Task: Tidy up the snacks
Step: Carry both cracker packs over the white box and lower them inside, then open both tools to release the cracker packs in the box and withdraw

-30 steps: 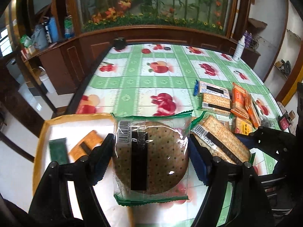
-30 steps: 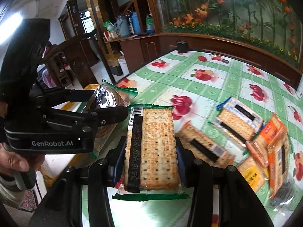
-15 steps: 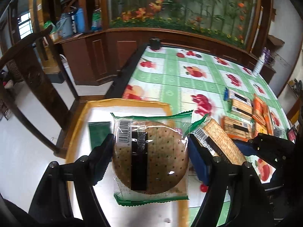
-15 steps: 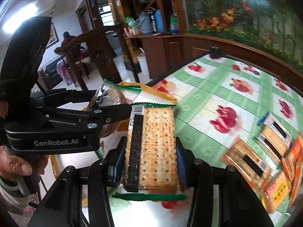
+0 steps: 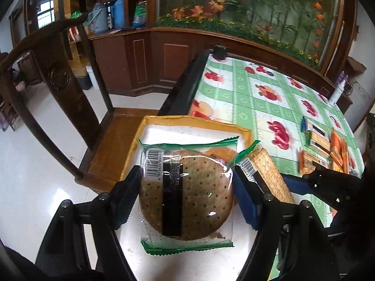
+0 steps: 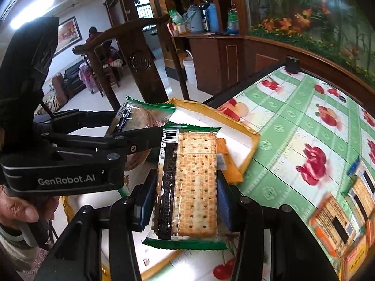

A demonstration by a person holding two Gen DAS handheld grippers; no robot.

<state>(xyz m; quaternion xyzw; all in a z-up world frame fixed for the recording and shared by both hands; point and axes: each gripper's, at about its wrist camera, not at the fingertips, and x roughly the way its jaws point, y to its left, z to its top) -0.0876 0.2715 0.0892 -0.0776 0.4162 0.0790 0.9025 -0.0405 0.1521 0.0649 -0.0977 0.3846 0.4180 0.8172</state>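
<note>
My left gripper [image 5: 187, 187] is shut on a round cracker pack [image 5: 187, 194] in clear wrap with green ends, held over a yellow-rimmed box [image 5: 194, 123] with a white inside. My right gripper [image 6: 186, 187] is shut on a rectangular cracker pack [image 6: 194, 182], held just right of the left gripper [image 6: 138, 138] and over the same box [image 6: 248, 132]. The rectangular pack also shows in the left wrist view [image 5: 264, 171]. An orange snack pack [image 6: 228, 164] lies inside the box, partly hidden.
The box sits at the table's left edge beside a dark wooden chair [image 5: 70, 107]. Several more snack packs [image 5: 325, 145] lie on the green fruit-print tablecloth [image 5: 253, 98] to the right. A wooden cabinet stands behind.
Both grippers have swung left with their packs, from over the tablecloth to over the yellow box. The chair has come into view.
</note>
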